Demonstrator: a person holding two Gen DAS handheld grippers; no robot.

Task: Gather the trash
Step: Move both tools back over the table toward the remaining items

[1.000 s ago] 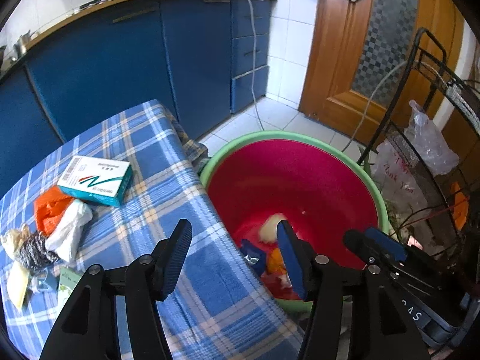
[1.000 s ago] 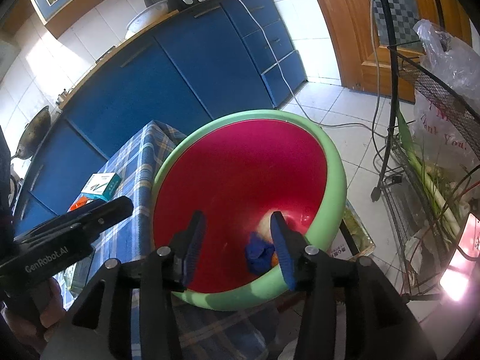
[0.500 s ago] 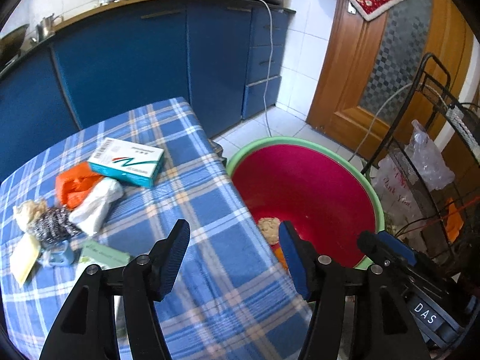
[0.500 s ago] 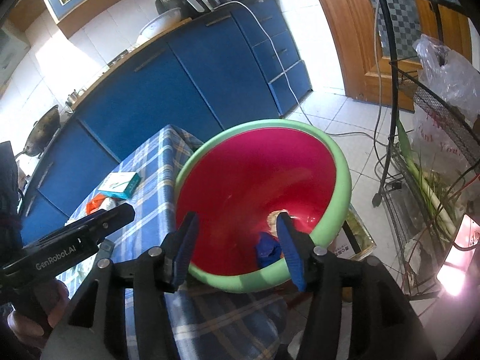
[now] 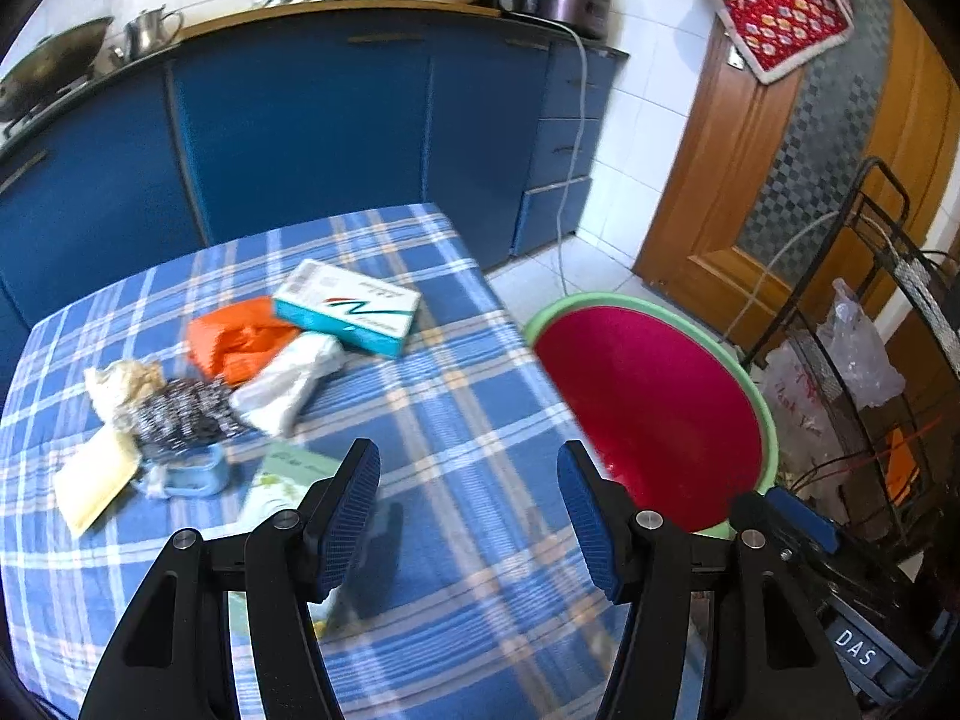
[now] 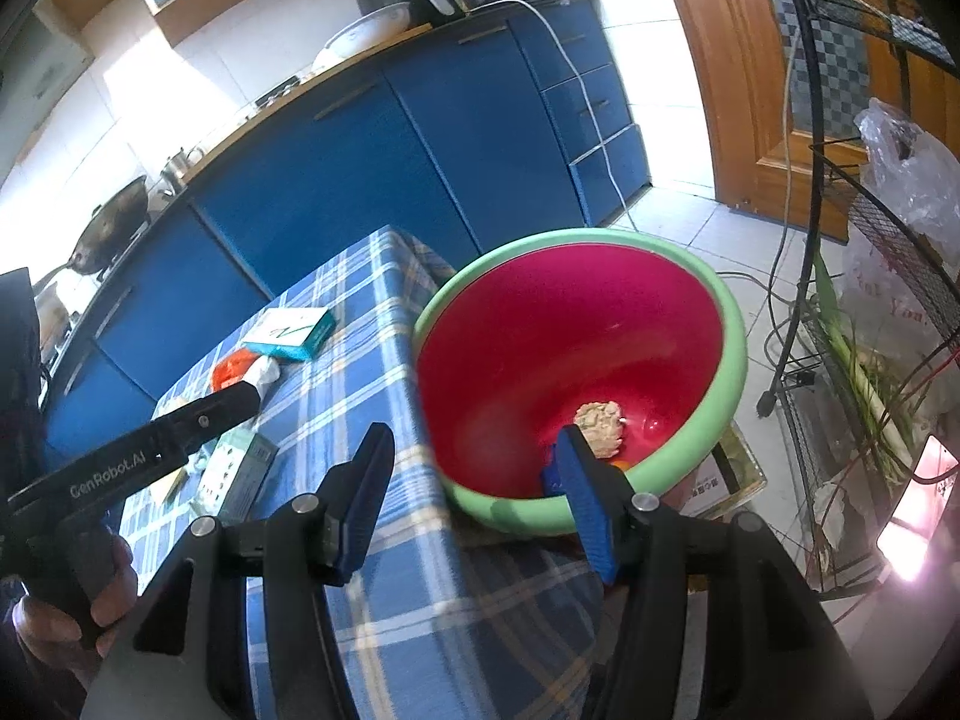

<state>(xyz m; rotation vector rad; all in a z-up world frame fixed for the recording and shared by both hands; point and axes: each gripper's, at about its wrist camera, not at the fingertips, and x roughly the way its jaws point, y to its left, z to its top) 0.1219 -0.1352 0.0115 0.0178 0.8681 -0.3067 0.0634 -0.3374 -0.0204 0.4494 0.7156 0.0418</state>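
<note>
Bright daylight, blown-out glare on white wall tiles (image 6: pixel 138 84) upper left, motion blur lower centre, dark fisheye corners

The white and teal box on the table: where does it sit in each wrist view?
Left wrist: the white and teal box lies centre-left, beside the orange wrapper.
Right wrist: it lies left of centre, small, near the tablecloth's far end.
Shared landmark: the red basin, right of it.

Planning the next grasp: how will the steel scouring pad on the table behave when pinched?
The steel scouring pad looks like a loose wire tangle, so it will probably squash under the pads and weigh little. Its rough coils should grip, not slip. It touches the crumpled tissue and white wrapper, so strands may snag them.
</note>
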